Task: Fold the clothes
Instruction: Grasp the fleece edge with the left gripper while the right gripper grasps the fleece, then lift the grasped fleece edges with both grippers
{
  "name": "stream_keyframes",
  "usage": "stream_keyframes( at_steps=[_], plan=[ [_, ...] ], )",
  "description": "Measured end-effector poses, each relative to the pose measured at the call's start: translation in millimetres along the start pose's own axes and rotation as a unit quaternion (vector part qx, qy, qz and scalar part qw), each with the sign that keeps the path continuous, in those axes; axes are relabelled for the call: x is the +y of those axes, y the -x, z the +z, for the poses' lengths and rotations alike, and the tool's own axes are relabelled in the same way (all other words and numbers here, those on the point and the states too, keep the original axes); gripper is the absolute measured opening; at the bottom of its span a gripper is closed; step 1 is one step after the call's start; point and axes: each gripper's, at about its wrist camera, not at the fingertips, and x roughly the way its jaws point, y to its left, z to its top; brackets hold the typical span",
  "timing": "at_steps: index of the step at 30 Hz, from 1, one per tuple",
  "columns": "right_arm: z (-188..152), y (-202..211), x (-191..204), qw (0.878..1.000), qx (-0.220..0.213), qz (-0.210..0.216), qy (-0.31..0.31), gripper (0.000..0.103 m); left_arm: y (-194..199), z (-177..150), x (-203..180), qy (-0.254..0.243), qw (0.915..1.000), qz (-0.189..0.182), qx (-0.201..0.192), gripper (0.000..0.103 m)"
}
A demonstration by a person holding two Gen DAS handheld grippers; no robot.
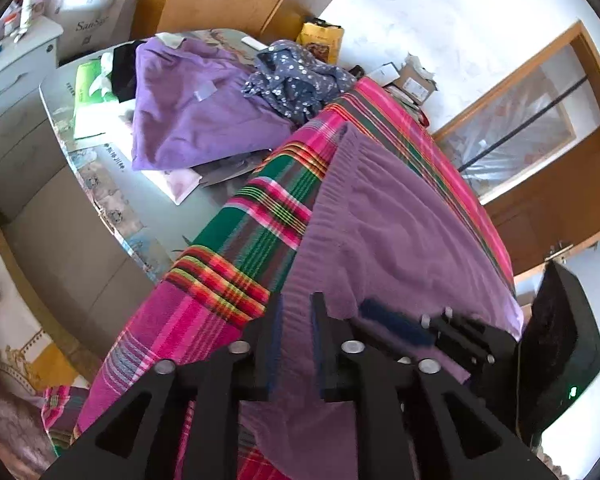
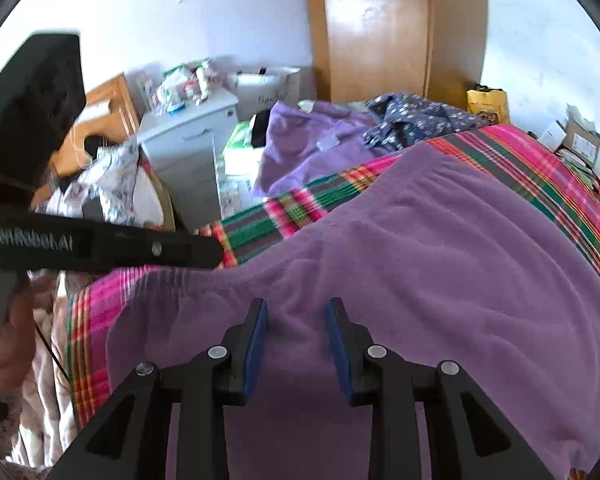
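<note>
A purple fleece garment (image 1: pixel 400 232) (image 2: pixel 440 248) lies spread on a pink and green plaid blanket (image 1: pixel 252 240) (image 2: pixel 284 216). My left gripper (image 1: pixel 297 316) is at the garment's near edge with its jaws a little apart. Purple cloth fills the gap, and no pinch shows. My right gripper (image 2: pixel 298 316) hovers over the same garment, open, with flat cloth below the gap. In the left wrist view the right gripper (image 1: pixel 380 312) is blurred, close on the right. The left gripper (image 2: pixel 204 248) reaches in from the left in the right wrist view, over the garment's edge.
Beyond the blanket lie a lighter purple garment (image 1: pixel 196 112) (image 2: pixel 300 148) and a crumpled blue floral one (image 1: pixel 296 76) (image 2: pixel 420 120). A white cabinet (image 1: pixel 16 76) (image 2: pixel 188 136), a wooden wardrobe (image 2: pixel 380 32), a yellow bag (image 1: pixel 322 40) and boxes (image 1: pixel 414 80) stand around. A hand (image 2: pixel 8 332) shows at the left.
</note>
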Motion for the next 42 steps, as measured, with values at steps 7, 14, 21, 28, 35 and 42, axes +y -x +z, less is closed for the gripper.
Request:
stream_keyframes(
  at_steps=[7, 14, 21, 28, 35, 42],
  plan=[
    [-4, 44, -11, 0.997, -0.065, -0.009, -0.034, 0.002, -2, 10, 1, 0.005, 0.9999, -0.01, -0.008, 0.02],
    [-21, 78, -27, 0.99, -0.101, -0.062, -0.079, 0.002, -25, 20, -7, -0.013, 0.9998, -0.005, 0.011, 0.02],
    [-32, 60, -35, 0.99, -0.068, -0.088, -0.09, 0.002, -60, 32, -42, -0.103, 0.9928, 0.043, 0.042, 0.021],
    [-38, 65, -44, 0.987, -0.082, -0.074, -0.119, 0.002, -72, 40, -51, -0.132, 0.9892, 0.05, 0.038, 0.025],
    [-41, 69, -51, 0.983, -0.093, -0.072, -0.141, 0.002, -72, 37, -56, -0.139, 0.988, -0.006, 0.066, 0.037],
    [-47, 68, -55, 0.981, -0.091, -0.069, -0.154, 0.002, -69, 34, -53, -0.131, 0.9894, -0.013, 0.062, 0.037]
  ],
)
